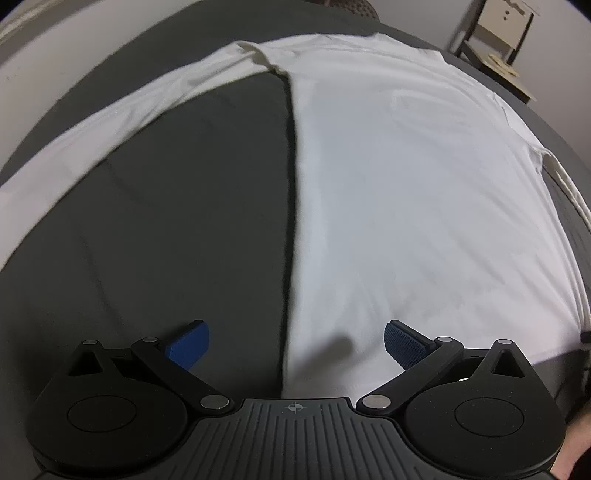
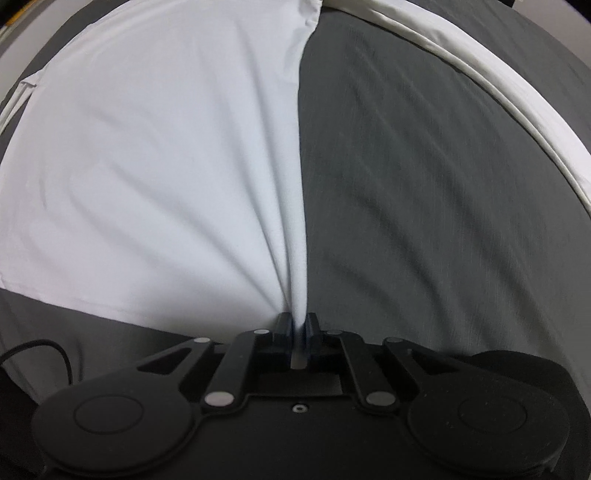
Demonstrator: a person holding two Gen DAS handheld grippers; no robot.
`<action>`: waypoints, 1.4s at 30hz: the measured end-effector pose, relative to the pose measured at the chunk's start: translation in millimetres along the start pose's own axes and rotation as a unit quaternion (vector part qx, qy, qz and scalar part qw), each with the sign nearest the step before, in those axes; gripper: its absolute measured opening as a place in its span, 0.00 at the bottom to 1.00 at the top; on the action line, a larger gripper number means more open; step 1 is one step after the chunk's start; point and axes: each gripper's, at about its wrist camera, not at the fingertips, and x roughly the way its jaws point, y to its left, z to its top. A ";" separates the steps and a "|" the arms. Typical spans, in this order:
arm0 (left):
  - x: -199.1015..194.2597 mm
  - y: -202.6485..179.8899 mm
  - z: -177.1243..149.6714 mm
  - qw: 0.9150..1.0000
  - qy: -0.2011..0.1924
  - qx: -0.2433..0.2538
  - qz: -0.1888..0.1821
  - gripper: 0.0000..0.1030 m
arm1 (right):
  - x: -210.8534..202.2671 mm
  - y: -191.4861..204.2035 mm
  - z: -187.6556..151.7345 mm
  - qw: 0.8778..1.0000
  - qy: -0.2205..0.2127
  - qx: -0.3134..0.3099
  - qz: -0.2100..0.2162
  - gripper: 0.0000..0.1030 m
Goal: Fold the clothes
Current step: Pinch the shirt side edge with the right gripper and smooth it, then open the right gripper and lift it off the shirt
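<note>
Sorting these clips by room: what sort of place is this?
Probably a bedroom: a white long-sleeved shirt is spread on a dark grey bedsheet, with a small wooden side table by the wall.

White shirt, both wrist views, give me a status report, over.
Left tongs open over the white shirt, holding nothing. Right tongs shut on its pinched side edge. Nothing in the way on the dark sheet.

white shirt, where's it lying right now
The white shirt lies spread on the dark grey bedsheet, its side edge pinched in the right gripper.
</note>
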 end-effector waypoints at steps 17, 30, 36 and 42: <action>-23.5 12.8 13.1 0.979 -0.202 -0.006 -0.024 1.00 | -48.4 30.6 34.9 0.977 -0.198 -0.022 0.079 0.66; 4.1 64.4 9.4 0.951 -0.269 -0.153 -0.010 1.00 | 16.2 116.2 67.5 0.938 -0.281 -0.003 0.200 0.71; 1.5 70.3 8.7 0.943 -0.300 -0.140 0.026 1.00 | 29.1 139.5 67.9 0.933 -0.310 -0.083 0.161 0.81; -27.4 116.1 -17.5 0.873 -0.380 -0.284 0.108 1.00 | 39.3 152.1 61.8 0.928 -0.319 -0.132 0.139 0.90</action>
